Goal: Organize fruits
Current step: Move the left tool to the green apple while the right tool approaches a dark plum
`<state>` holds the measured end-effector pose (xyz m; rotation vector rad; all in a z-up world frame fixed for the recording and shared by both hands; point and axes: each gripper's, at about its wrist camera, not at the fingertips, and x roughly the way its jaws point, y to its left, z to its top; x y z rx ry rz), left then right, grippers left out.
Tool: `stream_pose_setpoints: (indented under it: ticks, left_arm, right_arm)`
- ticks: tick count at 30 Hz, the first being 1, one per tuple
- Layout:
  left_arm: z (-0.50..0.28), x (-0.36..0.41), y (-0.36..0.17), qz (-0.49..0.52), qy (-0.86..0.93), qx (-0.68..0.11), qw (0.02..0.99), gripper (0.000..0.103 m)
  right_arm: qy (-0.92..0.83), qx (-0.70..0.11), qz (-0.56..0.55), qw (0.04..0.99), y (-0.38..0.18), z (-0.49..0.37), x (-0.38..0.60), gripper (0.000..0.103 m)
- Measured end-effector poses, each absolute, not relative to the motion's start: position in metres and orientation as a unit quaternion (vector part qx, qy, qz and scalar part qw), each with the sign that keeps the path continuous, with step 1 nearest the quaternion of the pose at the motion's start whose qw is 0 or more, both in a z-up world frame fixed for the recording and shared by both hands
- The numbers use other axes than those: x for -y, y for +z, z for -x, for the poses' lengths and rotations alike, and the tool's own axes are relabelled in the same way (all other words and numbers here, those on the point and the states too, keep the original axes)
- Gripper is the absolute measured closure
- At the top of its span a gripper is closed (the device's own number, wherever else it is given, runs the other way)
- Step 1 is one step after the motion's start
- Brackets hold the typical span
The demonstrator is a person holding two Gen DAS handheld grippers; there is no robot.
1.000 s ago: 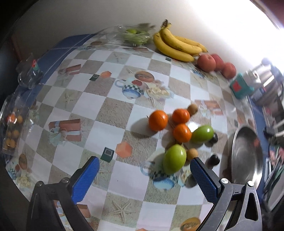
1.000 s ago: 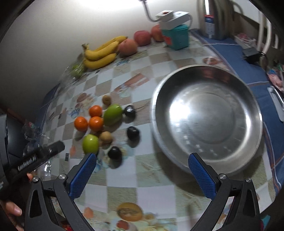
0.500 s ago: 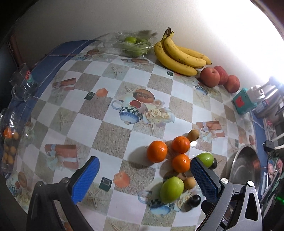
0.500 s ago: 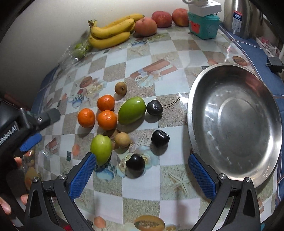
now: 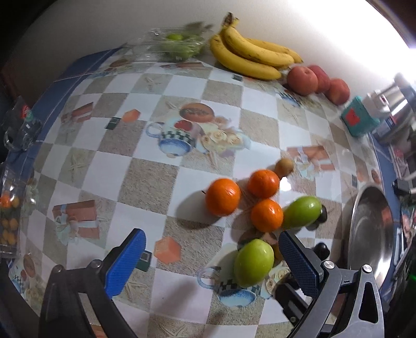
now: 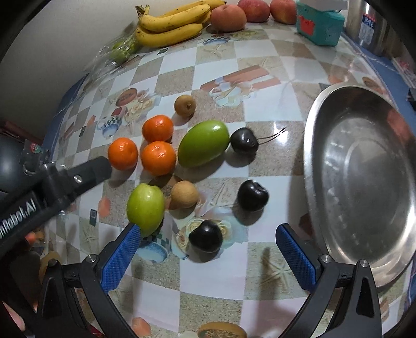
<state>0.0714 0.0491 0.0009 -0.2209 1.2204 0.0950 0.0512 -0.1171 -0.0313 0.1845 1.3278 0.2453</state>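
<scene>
Both grippers, left (image 5: 212, 262) and right (image 6: 208, 251), had closed in on the loose fruit beside the round steel bowl (image 6: 364, 182). Jaws spread, empty. Nearest dark plum (image 6: 206, 236) looked the likely first pick.

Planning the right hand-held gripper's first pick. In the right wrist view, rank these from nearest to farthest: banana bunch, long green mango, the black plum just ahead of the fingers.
From the right hand-held gripper:
1. Black plum, just ahead, between the fingers.
2. Long green mango, mid-table, centre.
3. Yellow banana bunch, far back by the wall.

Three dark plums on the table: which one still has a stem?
The dark plum beside the oblong green mango, farthest from the right hand-held gripper. The two nearer plums show no stem.
</scene>
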Motion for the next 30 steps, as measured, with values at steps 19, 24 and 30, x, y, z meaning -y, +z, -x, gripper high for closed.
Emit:
stream_pose_setpoints:
  ticks: [19, 24, 30]
  left_arm:
    - [-0.068, -0.030, -0.018, 0.098, 0.012, -0.608, 0.787, 0.001]
    - [-0.066, -0.027, -0.019, 0.100, 0.001, -0.612, 0.785, 0.005]
    - [-0.068, -0.022, -0.025, 0.104, -0.009, -0.620, 0.778, 0.024]
  right_arm:
    - [0.126, -0.611, -0.035, 0.781, -0.040, -0.046, 0.109, 0.014]
    - [0.133, -0.613, -0.043, 0.778, -0.040, -0.045, 0.110, 0.033]
    - [0.135, -0.612, -0.050, 0.777, -0.041, -0.045, 0.110, 0.042]
